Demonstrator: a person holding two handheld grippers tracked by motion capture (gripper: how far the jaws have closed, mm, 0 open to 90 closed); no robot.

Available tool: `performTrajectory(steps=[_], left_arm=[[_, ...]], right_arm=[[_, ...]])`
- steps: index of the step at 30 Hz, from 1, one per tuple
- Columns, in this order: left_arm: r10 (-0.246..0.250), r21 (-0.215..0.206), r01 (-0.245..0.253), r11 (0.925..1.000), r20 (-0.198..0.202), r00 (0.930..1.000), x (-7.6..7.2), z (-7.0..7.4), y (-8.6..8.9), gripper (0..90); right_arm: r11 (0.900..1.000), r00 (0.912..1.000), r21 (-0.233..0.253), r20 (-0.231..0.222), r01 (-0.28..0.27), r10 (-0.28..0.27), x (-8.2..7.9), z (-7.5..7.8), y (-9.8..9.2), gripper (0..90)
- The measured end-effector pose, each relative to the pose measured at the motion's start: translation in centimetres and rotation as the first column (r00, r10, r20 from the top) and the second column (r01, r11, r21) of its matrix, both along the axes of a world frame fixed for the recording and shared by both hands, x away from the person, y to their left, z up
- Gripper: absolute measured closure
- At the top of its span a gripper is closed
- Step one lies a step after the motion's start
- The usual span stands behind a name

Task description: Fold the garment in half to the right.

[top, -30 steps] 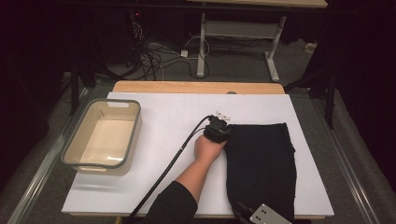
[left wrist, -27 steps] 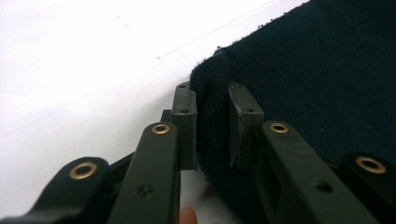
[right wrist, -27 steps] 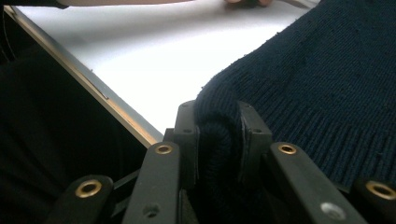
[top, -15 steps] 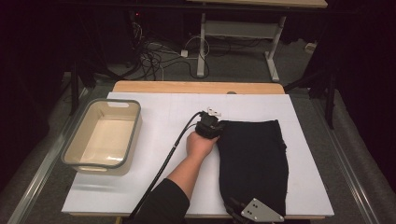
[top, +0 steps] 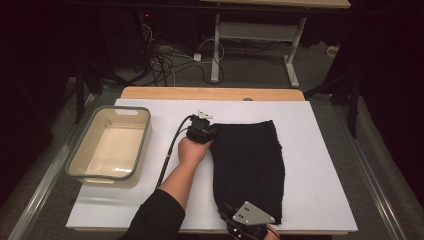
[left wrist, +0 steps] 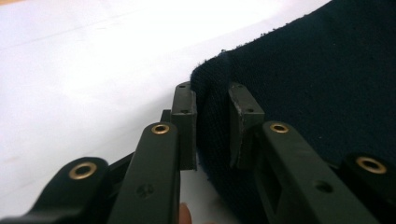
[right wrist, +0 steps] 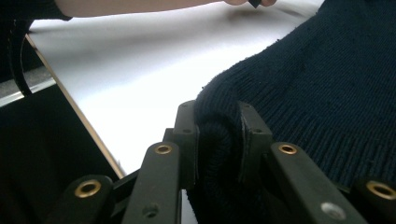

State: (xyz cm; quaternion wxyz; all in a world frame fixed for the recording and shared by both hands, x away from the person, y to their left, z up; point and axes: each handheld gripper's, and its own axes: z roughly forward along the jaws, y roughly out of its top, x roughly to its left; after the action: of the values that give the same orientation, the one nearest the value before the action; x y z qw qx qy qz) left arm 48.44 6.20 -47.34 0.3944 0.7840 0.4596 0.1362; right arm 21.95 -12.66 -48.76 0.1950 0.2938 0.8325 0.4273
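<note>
A dark knit garment point(top: 250, 160) lies folded flat on the white table point(top: 325, 165). My left gripper point(top: 204, 131) is at the garment's far left corner, held by a hand whose forearm comes up from the bottom. In the left gripper view its jaws are shut on the garment's edge point(left wrist: 212, 126). My right gripper point(top: 227, 212), with its grey plate, sits at the garment's near left corner by the table's front edge. In the right gripper view its jaws pinch a bunched fold of the ribbed hem point(right wrist: 219, 140).
A beige tub with a grey rim point(top: 102, 176) stands on the left of the table. Bare white table lies between tub and garment and right of the garment. Cables and a desk frame point(top: 250, 55) are on the floor beyond the far edge.
Both grippers have moved left with the garment held in them, dragging it toward the table's middle. The left hand also sits slightly farther back.
</note>
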Motion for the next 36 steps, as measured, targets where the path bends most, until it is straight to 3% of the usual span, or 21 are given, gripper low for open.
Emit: performTrajectory(steps=[11, 16, 19, 21, 23, 25, 30, 34, 36], left_arm=[[0.095, 0.03, -0.095, 0.995, 0.018, 0.9954, 0.9, 1.2, 4.6, 73.2], [0.111, 0.02, -0.111, 0.9936, -0.01, 0.9938, 1.2, 0.7, 5.4, 72.5], [0.119, 0.008, -0.119, 0.9928, -0.029, 0.9924, 1.2, 0.2, 5.6, 64.0], [0.102, -0.017, -0.103, 0.9945, -0.065, 0.9927, 1.1, 0.1, 5.9, 54.3], [0.088, -0.016, -0.089, 0.9959, -0.057, 0.9945, 0.4, 0.2, 6.0, 45.8], [0.083, -0.032, -0.084, 0.996, -0.033, 0.996, -0.6, 0.4, 6.3, 43.7], [0.034, -0.059, -0.034, 0.9977, -0.01, 0.9994, -3.6, 0.5, 7.0, 38.6], [-0.01, -0.052, 0.011, 0.9986, 0.015, 0.9998, -6.5, -0.2, 7.2, 37.5], [-0.019, -0.07, 0.02, 0.9974, 0.025, 0.9995, -7.9, -0.6, 7.5, 36.3]], right_arm=[[0.998, 0.9984, 0.032, 0.002, -0.057, 0.057, 2.0, 0.6, 4.8, 73.7], [0.996, 0.9971, 0.04, -0.005, -0.076, 0.076, 2.5, 0.7, 6.3, 73.5], [0.996, 0.9957, 0.047, -0.045, -0.079, 0.081, 2.8, 0.2, 6.3, 69.1], [0.994, 0.9934, 0.06, -0.061, -0.094, 0.097, 2.9, 0.3, 6.1, 58.3], [0.993, 0.9925, 0.067, -0.066, -0.099, 0.103, 2.7, 0.7, 5.8, 48.0], [0.992, 0.9939, 0.079, -0.045, -0.097, 0.101, 2.4, 1.2, 5.2, 41.5], [0.988, 0.995, 0.126, -0.033, -0.089, 0.094, 2.1, 1.9, 2.8, 28.7], [0.991, 0.9978, 0.12, -0.018, -0.062, 0.064, 2.1, 2.0, 0.4, 22.1], [0.993, 0.9987, 0.113, -0.02, -0.045, 0.047, 2.2, 1.9, -0.9, 19.3]])
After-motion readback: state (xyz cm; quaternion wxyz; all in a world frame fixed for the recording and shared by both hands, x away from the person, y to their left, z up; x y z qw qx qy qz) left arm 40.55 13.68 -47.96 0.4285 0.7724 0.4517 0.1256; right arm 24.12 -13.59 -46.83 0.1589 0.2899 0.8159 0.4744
